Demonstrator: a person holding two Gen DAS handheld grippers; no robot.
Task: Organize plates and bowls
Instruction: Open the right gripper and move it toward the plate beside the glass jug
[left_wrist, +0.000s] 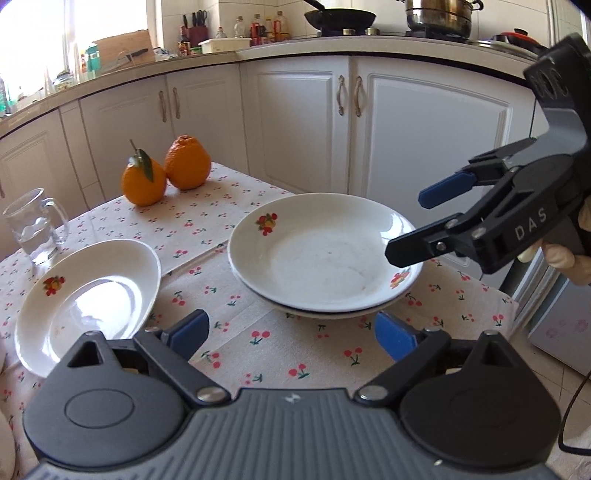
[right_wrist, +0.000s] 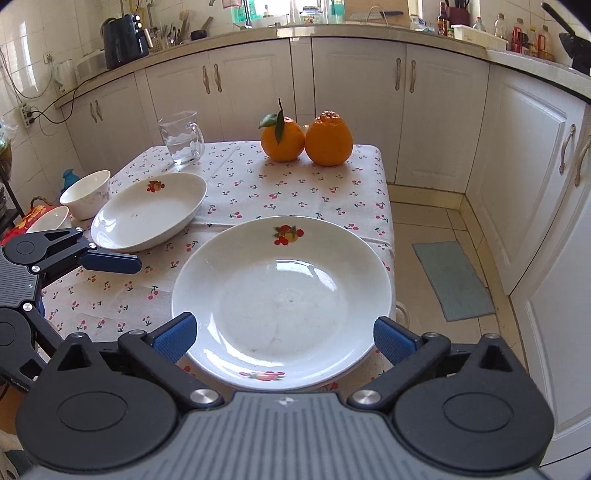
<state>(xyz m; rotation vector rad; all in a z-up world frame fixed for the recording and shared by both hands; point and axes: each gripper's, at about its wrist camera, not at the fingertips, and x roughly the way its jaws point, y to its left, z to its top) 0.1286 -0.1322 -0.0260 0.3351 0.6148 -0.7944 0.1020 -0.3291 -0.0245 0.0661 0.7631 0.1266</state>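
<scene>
Above the near edge of the desk, the right tool hangs with its blue pads spread wide on either side of the stacked plates, pressing on nothing. From the left wrist view this tool pokes in from the right, its black finger over the rim of the top plate, which sits on a second plate showing beneath it. The left tool is likewise spread wide and empty, low over the cherry-print cloth between the stack and a single plate lying to the left. Beyond that single plate, at the desk's left edge, stand two white bowls, one partly hidden. A glass mug and two oranges stand at the far side, with white kitchen cabinets behind
</scene>
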